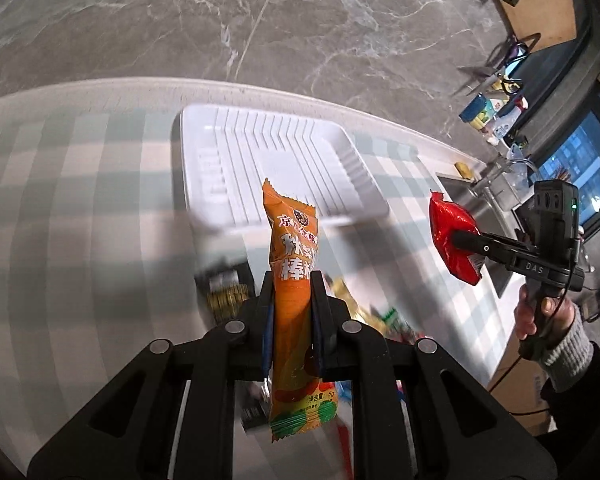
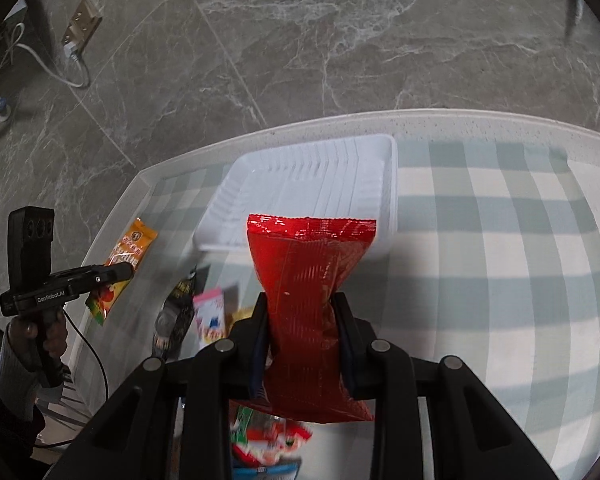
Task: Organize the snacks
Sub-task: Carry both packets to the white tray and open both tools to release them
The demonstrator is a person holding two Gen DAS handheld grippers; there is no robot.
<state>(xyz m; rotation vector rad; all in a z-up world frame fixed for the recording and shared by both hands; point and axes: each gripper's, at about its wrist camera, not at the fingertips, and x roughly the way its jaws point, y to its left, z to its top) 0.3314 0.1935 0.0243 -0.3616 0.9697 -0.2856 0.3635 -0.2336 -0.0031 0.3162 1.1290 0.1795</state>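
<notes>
My left gripper (image 1: 293, 276) is shut on a long orange snack packet (image 1: 292, 264) and holds it upright above the table, short of the white ribbed tray (image 1: 220, 160). My right gripper (image 2: 302, 300) is shut on a red snack bag (image 2: 306, 280), also held above the table in front of the tray (image 2: 386, 184). Each gripper shows in the other view: the right one with the red bag (image 1: 454, 236) at the right, the left one with the orange packet (image 2: 126, 256) at the left. The tray holds nothing that I can see.
A pile of loose snack packets (image 2: 208, 312) lies on the green-checked tablecloth (image 2: 500, 240) under both grippers, blurred. The table edge and grey marble floor (image 2: 300, 40) lie beyond the tray. A sink and cluttered counter (image 1: 496, 112) are at the far right.
</notes>
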